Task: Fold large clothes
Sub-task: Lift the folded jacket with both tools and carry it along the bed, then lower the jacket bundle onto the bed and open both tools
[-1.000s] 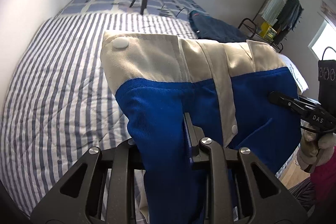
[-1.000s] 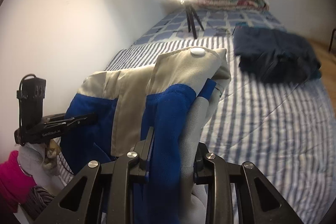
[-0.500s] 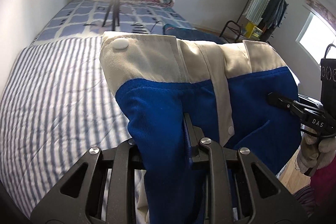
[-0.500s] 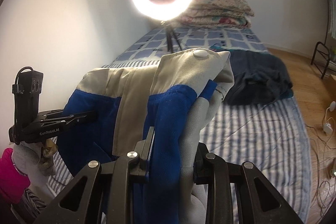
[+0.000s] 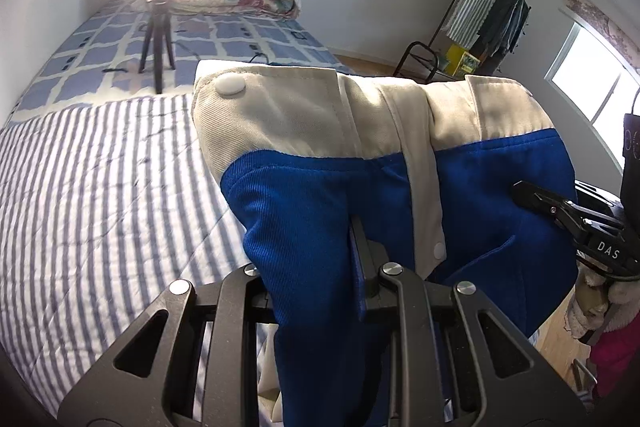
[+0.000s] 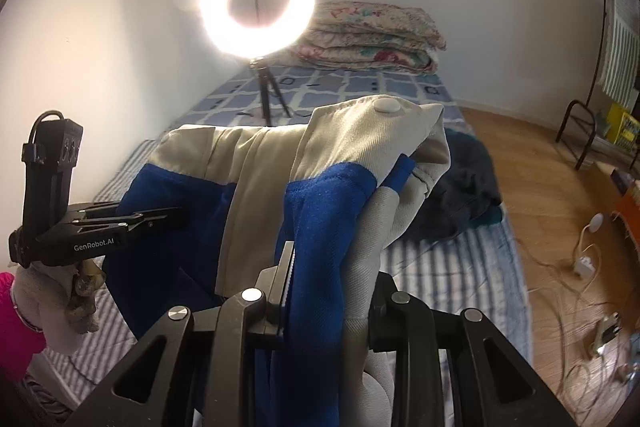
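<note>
While the blue and beige jacket hangs stretched in the air above the striped bed, it has been carried up and toward the ring light. The left gripper and right gripper stay clenched on its cloth, so it seems ready to be laid flat for folding.

Left gripper: matte black frame, silver screws, white "GenRobot.AI" lettering, upright black box with looped cable. Right gripper: same black build, white "DAS" marking. Hand: pale fuzzy glove; pink sleeve.
</note>
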`<act>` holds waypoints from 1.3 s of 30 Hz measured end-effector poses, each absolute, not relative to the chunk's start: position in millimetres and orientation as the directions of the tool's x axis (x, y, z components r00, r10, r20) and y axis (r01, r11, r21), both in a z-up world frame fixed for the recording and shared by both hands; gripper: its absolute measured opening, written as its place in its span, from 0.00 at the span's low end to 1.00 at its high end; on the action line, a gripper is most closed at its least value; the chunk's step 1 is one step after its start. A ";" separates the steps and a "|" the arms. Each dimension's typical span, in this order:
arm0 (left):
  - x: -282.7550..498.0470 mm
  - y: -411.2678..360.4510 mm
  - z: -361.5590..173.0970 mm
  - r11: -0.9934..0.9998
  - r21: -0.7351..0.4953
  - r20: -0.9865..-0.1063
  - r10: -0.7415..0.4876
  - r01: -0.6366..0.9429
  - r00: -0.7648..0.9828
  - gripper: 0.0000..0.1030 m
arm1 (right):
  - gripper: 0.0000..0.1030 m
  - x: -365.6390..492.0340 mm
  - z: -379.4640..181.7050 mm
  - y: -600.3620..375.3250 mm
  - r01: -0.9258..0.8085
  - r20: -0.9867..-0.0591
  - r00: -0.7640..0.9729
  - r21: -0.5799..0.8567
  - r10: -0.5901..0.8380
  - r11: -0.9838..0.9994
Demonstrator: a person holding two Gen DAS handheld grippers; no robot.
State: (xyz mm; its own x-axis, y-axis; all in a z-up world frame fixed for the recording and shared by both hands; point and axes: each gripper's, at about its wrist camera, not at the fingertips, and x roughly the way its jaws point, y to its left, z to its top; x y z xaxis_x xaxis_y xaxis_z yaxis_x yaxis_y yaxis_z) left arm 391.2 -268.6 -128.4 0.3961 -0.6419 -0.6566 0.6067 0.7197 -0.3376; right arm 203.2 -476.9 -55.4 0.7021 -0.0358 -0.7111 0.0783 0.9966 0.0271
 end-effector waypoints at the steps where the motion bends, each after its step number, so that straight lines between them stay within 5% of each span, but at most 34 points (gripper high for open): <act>1: 395.4 -274.7 -127.4 0.717 -0.336 -0.653 -0.645 0.611 0.397 0.21 | 0.26 203.8 -54.6 -478.4 0.080 -0.709 0.704 0.020 -0.042 0.997; 27: 543.2 -409.8 -111.4 0.674 -0.365 -0.594 -0.700 0.642 0.397 0.20 | 0.26 349.6 -50.2 -596.3 0.138 -0.659 0.742 -0.025 -0.120 0.990; 39: 609.7 -429.7 -147.1 0.667 -0.394 -0.588 -0.711 0.632 0.384 0.20 | 0.26 414.5 -87.9 -634.3 0.132 -0.681 0.729 0.046 -0.065 0.990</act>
